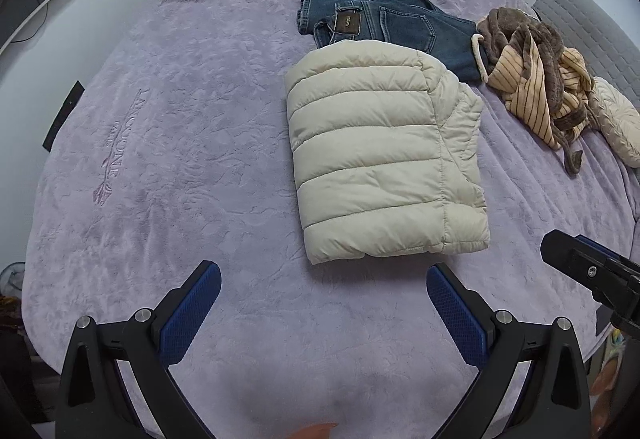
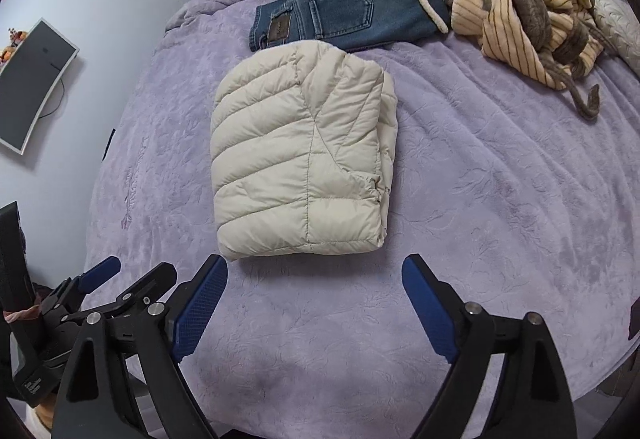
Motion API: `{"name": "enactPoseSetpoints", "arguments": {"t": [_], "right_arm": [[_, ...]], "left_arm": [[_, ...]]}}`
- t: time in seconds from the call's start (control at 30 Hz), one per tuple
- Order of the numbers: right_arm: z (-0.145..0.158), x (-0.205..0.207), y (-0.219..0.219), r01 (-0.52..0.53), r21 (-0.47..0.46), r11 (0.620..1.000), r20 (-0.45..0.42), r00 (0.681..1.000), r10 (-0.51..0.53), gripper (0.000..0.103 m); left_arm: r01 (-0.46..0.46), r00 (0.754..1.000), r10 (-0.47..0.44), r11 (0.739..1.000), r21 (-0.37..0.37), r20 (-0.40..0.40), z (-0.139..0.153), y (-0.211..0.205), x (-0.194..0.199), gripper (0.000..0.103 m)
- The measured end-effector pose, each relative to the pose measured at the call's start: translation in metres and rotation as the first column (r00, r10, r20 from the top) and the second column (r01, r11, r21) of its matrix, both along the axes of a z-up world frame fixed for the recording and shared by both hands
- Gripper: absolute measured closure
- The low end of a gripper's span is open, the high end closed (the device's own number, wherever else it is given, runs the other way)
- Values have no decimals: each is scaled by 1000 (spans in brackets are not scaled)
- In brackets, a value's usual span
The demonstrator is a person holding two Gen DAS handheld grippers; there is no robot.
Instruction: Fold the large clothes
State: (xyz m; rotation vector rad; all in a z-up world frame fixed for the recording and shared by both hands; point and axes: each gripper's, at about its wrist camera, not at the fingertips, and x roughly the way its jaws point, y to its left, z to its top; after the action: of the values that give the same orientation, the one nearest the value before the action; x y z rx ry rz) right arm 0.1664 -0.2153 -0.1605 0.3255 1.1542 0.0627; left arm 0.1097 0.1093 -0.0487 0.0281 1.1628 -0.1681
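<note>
A cream quilted puffer jacket [image 1: 380, 159] lies folded into a compact rectangle on the purple bedspread [image 1: 180, 159]; it also shows in the right wrist view [image 2: 300, 167]. Folded blue jeans [image 1: 392, 27] lie just behind it, also in the right wrist view [image 2: 344, 13]. My left gripper [image 1: 324, 275] is open and empty, hovering just in front of the jacket's near edge. My right gripper [image 2: 316, 271] is open and empty, also just short of the jacket. Part of the right gripper shows at the right edge of the left wrist view [image 1: 592, 271].
A crumpled brown and striped-beige garment [image 1: 536, 71] lies at the back right, also in the right wrist view [image 2: 520, 11]. A cream cushion [image 1: 616, 119] sits beside it. A monitor [image 2: 32, 83] hangs on the left wall. The bed's near edge is below the grippers.
</note>
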Motion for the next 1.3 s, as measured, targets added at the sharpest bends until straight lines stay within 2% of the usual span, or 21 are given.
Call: {"name": "enactPoseSetpoints", "arguments": {"t": [0.13,0.27,0.57,0.9,1.3], "right_arm": [[21,-5,3,10,-30,1000,31,999,-9,12],[34,-10,7,0,-57,998,16,1000,1,12],[59,-36,17,-6,-108,994,42,999,11,12],[69,-42,15,1,-125,992,57,998,6,12],[74,-44,15,15,-120,993,60,998,-8,12]], "left_arm": [[-7,1000,7,1000,-7,4,16,0,-9,0],[-35,999,35,999,-27,4,32,2,-19,0],[-46,999,46,999,12,24,56,1,-43,0],[-56,997,54,998,31,61,74,2,-51,0],[-59,996,57,997,39,65,76,1,-51,0]]}}
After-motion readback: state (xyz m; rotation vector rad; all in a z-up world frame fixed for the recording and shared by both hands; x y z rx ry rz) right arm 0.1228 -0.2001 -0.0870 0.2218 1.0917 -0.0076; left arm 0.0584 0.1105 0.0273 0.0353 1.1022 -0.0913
